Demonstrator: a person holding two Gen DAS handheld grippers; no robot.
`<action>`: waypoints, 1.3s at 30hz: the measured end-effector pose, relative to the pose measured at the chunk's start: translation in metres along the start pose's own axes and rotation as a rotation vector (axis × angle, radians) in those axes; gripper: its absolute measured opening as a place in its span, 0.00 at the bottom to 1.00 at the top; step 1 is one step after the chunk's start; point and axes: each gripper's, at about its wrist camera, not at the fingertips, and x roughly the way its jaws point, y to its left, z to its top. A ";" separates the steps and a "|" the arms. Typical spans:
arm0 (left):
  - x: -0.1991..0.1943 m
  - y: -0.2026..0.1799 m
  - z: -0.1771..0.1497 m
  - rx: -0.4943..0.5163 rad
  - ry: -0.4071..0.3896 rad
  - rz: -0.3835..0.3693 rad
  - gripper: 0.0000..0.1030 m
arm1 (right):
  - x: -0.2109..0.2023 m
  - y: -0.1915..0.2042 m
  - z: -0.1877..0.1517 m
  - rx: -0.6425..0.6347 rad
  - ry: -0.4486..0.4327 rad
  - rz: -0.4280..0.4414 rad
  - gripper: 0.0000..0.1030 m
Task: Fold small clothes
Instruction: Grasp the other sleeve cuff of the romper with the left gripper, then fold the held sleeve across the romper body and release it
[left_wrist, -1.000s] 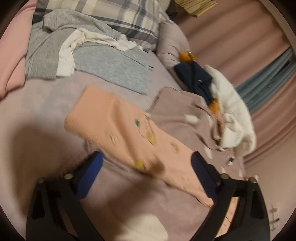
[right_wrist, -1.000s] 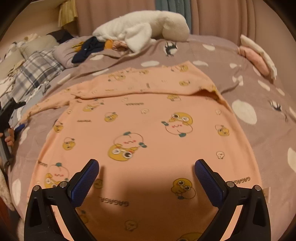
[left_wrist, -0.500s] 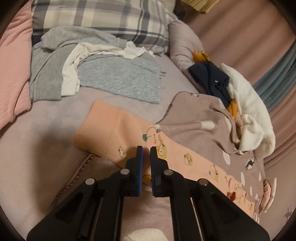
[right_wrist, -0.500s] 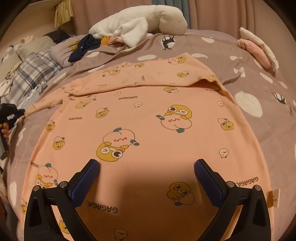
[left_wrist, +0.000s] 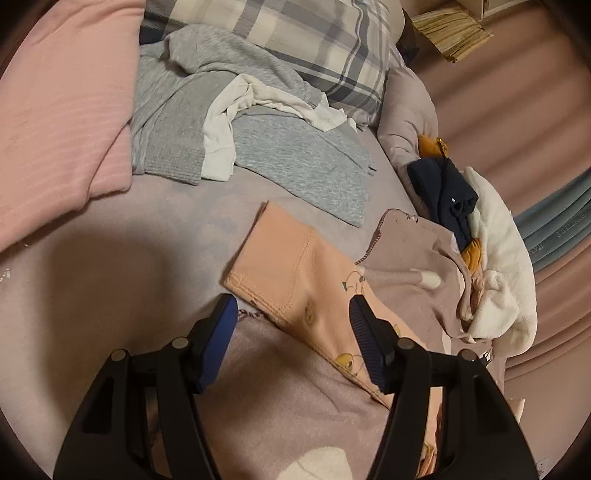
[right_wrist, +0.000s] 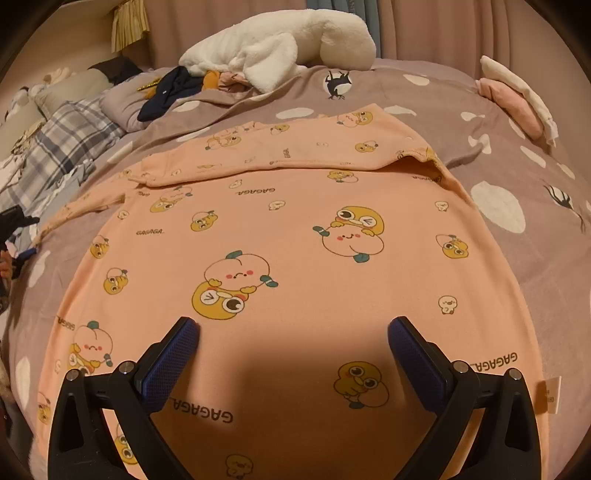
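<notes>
A peach-orange child's top (right_wrist: 295, 258) with cartoon prints lies spread flat on the bed. Its far sleeve (right_wrist: 280, 155) is folded across the chest. Its other sleeve stretches out to the left, and its cuff (left_wrist: 273, 254) lies flat in the left wrist view. My left gripper (left_wrist: 291, 314) is open and empty, its fingers either side of that sleeve just behind the cuff. My right gripper (right_wrist: 293, 334) is open and empty, hovering over the top's lower body.
Grey and white clothes (left_wrist: 236, 122) lie heaped by a plaid pillow (left_wrist: 295, 40) and a pink pillow (left_wrist: 55, 110). A white plush (right_wrist: 280, 40) and dark clothing (right_wrist: 170, 88) sit at the far edge of the mauve duvet (right_wrist: 517, 177). Folded pink and white items (right_wrist: 517, 99) lie far right.
My left gripper shut on the sleeve half a second ago and has now opened, leaving the cuff lying flat. My right gripper has edged closer over the top.
</notes>
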 end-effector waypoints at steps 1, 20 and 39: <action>0.003 -0.001 -0.001 0.009 0.007 0.001 0.61 | 0.000 0.001 0.000 -0.002 0.000 -0.004 0.99; 0.023 -0.012 0.009 -0.020 0.018 -0.005 0.06 | 0.004 0.001 -0.001 0.006 -0.003 0.014 1.00; -0.038 -0.197 -0.085 0.337 -0.024 -0.110 0.05 | -0.064 -0.003 -0.014 -0.196 -0.209 -0.087 1.00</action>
